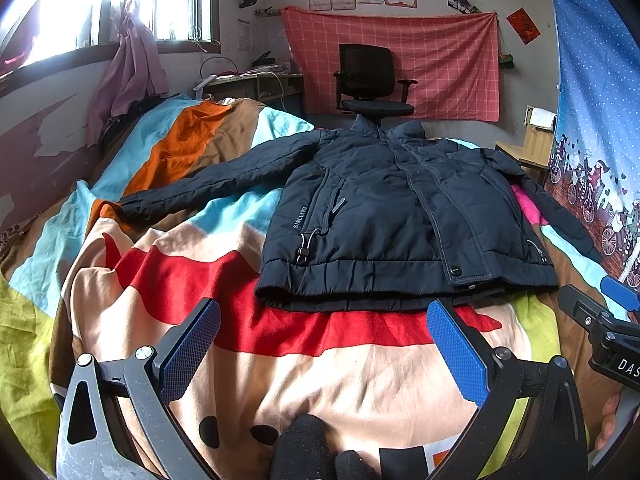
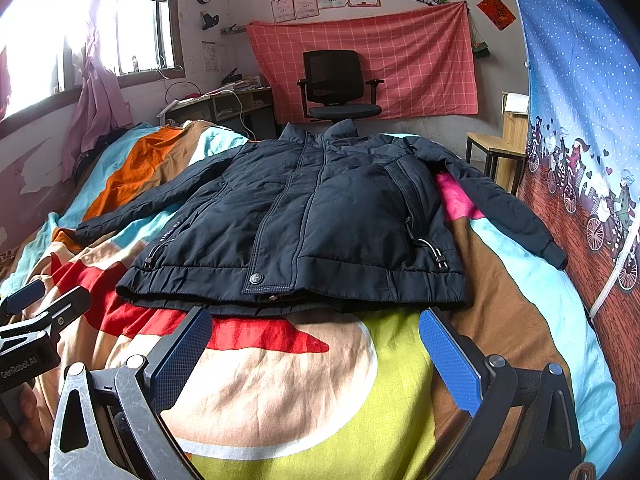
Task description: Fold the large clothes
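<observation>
Both tongs, the left gripper [image 1: 323,334] and right gripper [image 2: 315,339], hang spread wide and empty just short of the hem. A dark jacket [image 1: 400,204] lies flat, front up, sleeves outspread, on the colourful bedspread [image 1: 280,368].

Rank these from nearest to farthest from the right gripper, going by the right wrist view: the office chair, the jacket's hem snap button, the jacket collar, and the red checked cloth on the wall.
From the right gripper:
1. Hem snap button, just ahead, slightly left.
2. Jacket collar, at the jacket's far end.
3. Office chair, beyond the bed.
4. Red checked cloth, on the back wall behind the chair.
</observation>
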Demonstrator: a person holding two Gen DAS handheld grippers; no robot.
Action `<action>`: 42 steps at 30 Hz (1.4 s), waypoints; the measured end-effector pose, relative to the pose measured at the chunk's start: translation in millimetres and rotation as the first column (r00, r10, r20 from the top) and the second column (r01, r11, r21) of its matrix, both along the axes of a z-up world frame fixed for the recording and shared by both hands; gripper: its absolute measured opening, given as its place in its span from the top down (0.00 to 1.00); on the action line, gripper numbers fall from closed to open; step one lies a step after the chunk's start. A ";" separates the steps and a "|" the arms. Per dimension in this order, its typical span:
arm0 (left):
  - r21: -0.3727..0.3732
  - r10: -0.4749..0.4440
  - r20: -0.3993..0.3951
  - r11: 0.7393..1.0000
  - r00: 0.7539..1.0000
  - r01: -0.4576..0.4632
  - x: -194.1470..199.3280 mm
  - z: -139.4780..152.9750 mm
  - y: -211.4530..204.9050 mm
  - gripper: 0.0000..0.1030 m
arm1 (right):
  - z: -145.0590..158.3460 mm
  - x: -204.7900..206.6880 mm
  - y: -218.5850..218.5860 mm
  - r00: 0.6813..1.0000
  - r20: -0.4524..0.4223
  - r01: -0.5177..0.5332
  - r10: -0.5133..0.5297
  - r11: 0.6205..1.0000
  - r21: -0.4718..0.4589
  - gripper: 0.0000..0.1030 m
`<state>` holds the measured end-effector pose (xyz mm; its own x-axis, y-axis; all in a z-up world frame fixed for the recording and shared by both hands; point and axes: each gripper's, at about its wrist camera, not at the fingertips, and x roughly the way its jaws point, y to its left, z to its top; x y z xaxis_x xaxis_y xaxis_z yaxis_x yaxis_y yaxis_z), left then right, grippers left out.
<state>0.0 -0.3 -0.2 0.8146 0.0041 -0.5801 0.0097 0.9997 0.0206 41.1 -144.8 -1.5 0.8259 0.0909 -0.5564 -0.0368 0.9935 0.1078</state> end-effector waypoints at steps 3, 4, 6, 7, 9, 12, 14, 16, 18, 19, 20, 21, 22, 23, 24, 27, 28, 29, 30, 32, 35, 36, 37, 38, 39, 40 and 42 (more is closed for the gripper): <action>0.001 0.000 0.000 1.000 1.000 0.000 -0.1 0.1 0.0 0.02 | 0.0 0.0 0.1 1.000 0.000 0.000 0.000 1.000 0.000 0.00; 0.000 0.000 0.000 1.000 1.000 0.000 0.0 0.0 0.0 0.02 | -0.1 0.1 0.2 1.000 0.000 0.000 0.000 1.000 0.000 0.00; 0.000 0.000 0.001 1.000 1.000 0.000 -0.1 0.0 0.0 0.02 | -0.1 0.0 0.1 1.000 0.000 -0.001 0.001 1.000 0.000 0.00; 0.000 0.000 0.000 1.000 1.000 0.000 0.0 0.0 -0.1 0.02 | -0.2 0.1 0.1 1.000 0.000 0.000 0.000 1.000 0.000 0.00; 0.000 0.000 0.001 1.000 1.000 0.000 -0.2 0.1 0.0 0.02 | -0.2 0.2 0.1 1.000 0.000 -0.001 0.001 1.000 0.000 0.00; 0.000 0.000 0.001 1.000 1.000 0.000 -0.2 0.0 0.0 0.02 | -0.3 0.3 0.1 1.000 0.000 0.000 0.000 1.000 0.000 0.00; -0.002 -0.001 0.000 1.000 1.000 0.001 0.0 0.1 0.0 0.02 | -0.4 0.3 0.1 1.000 0.000 0.000 0.000 1.000 0.001 0.00; 0.001 0.000 0.002 1.000 1.000 0.000 -0.3 0.1 -0.1 0.02 | -0.3 0.3 0.1 1.000 0.000 0.000 0.000 1.000 0.001 0.00; 0.000 -0.002 0.003 1.000 1.000 0.002 -0.2 0.0 -0.1 0.02 | -0.3 0.2 0.1 1.000 0.000 0.000 0.000 1.000 0.000 0.00; 0.001 -0.003 0.004 1.000 1.000 0.003 0.2 -0.1 -0.2 0.02 | -0.4 0.3 0.0 1.000 -0.001 0.000 0.000 1.000 0.001 0.00; 0.002 -0.003 0.005 1.000 1.000 0.003 -3.5 7.5 5.7 0.02 | -0.4 0.3 0.0 1.000 -0.001 -0.001 0.001 1.000 0.001 0.00; 0.001 -0.004 0.004 1.000 1.000 0.004 -3.5 7.4 5.6 0.02 | -0.3 0.3 0.0 1.000 -0.001 0.000 0.000 1.000 0.000 0.00; 0.000 -0.005 0.003 1.000 1.000 0.005 -3.5 7.7 5.9 0.02 | -0.3 0.4 0.0 1.000 -0.001 0.001 -0.001 1.000 0.000 0.00; -0.001 -0.007 -0.001 1.000 1.000 0.007 -2.9 8.1 5.9 0.02 | -0.4 0.4 -0.1 1.000 -0.001 0.004 -0.004 1.000 -0.001 0.00; -0.002 -0.005 -0.007 1.000 1.000 0.005 -1.1 7.6 3.9 0.02 | 0.0 0.6 -0.8 1.000 -0.003 0.011 -0.011 1.000 -0.003 0.00; -0.015 -0.009 -0.022 1.000 1.000 0.009 0.9 9.0 -1.7 0.02 | 2.2 0.7 -4.9 0.998 -0.004 0.058 -0.058 0.998 -0.016 0.00; -0.014 -0.008 -0.025 1.000 1.000 0.008 0.8 10.1 -2.8 0.02 | 3.9 0.3 -7.0 0.997 -0.004 0.078 -0.078 0.997 -0.020 0.00; -0.010 -0.005 -0.028 1.000 1.000 0.005 1.3 11.3 -4.7 0.02 | 6.1 0.7 -9.7 0.995 0.000 0.102 -0.102 0.994 -0.027 0.00; -0.004 0.002 -0.036 1.000 0.999 -0.002 3.1 11.0 -8.6 0.02 | 7.4 -1.0 -13.5 0.992 0.012 0.126 -0.125 0.991 -0.035 0.00; 0.008 0.043 -0.067 0.999 0.997 -0.043 8.9 14.6 -13.3 0.02 | 12.4 -3.1 -18.4 0.987 0.028 0.160 -0.159 0.986 -0.046 0.00; -0.040 0.067 -0.104 0.997 0.992 -0.072 23.8 23.0 -22.2 0.02 | 24.5 2.4 -27.4 0.987 0.040 0.159 -0.157 0.986 -0.057 0.00; -0.051 0.071 -0.109 0.996 0.992 -0.077 28.2 26.1 -24.9 0.02 | 32.0 7.0 -32.2 0.987 0.046 0.159 -0.156 0.986 -0.056 0.00; -0.072 0.070 -0.114 0.994 0.991 -0.079 39.1 33.3 -30.9 0.02 | 37.9 11.3 -35.5 0.987 0.047 0.158 -0.155 0.986 -0.053 0.00; -0.085 0.066 -0.112 0.993 0.991 -0.076 44.9 38.0 -34.1 0.02 | 45.1 16.8 -40.2 0.987 0.051 0.155 -0.153 0.987 -0.047 0.00; -0.099 0.059 -0.105 0.993 0.993 -0.069 53.1 45.0 -39.2 0.02 | 52.3 21.4 -44.9 0.986 0.060 0.156 -0.154 0.987 -0.041 0.00; -0.104 0.052 -0.095 0.993 0.994 -0.062 63.5 53.0 -46.1 0.02 | 62.4 28.1 -51.7 0.984 0.080 0.162 -0.158 0.986 -0.039 0.00; -0.094 0.036 -0.084 0.995 0.996 -0.044 82.9 67.5 -59.1 0.02 | 74.2 41.9 -62.8 0.980 0.102 0.176 -0.172 0.983 -0.041 0.00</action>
<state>82.9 -59.5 67.4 0.7644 -0.0233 -0.6444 -0.0323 0.9967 -0.0743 83.0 -207.6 72.7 0.8770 -0.0846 -0.4729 0.1293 0.9896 0.0627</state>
